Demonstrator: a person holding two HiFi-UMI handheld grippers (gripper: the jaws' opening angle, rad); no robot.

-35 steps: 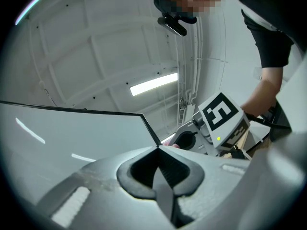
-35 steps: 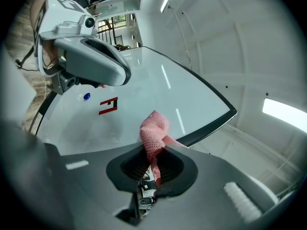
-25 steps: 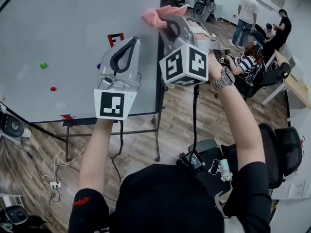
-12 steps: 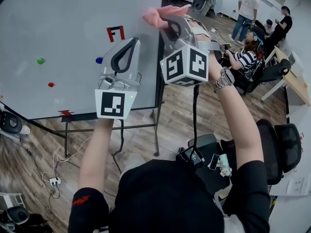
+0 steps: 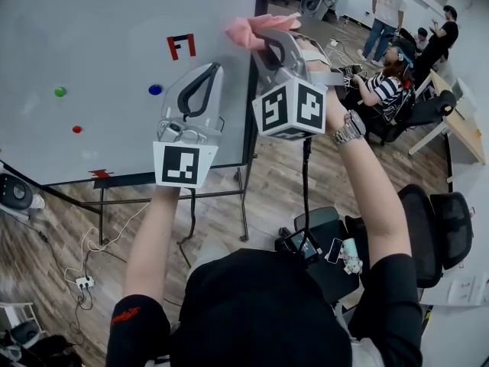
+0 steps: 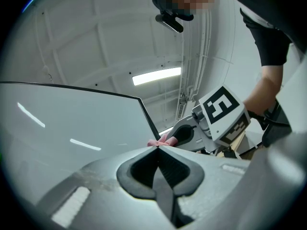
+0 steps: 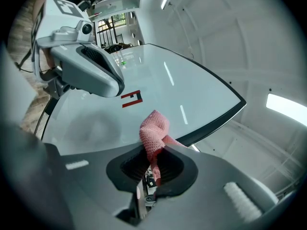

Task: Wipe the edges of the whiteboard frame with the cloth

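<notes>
The whiteboard (image 5: 114, 67) stands at the left of the head view, its black frame (image 5: 257, 90) running down its right side. My right gripper (image 5: 265, 40) is shut on a pink cloth (image 5: 256, 27) and holds it at that right frame edge, near the top. In the right gripper view the cloth (image 7: 154, 131) bunches out of the shut jaws in front of the board's frame (image 7: 216, 121). My left gripper (image 5: 212, 69) is shut and empty, just left of the right one over the board face. In its own view the left gripper (image 6: 157, 147) has its tips together.
Green (image 5: 59, 92), red (image 5: 76, 129) and blue (image 5: 155, 89) magnets and a red mark (image 5: 181, 46) sit on the board. The stand's legs (image 5: 244, 205) and cables (image 5: 92, 258) are on the wood floor below. Office chairs (image 5: 443, 235), a desk and people (image 5: 382, 14) fill the right.
Against the red mark on the board, the cloth and right gripper sit slightly lower along the right frame edge. The left gripper has kept beside it, still shut.
</notes>
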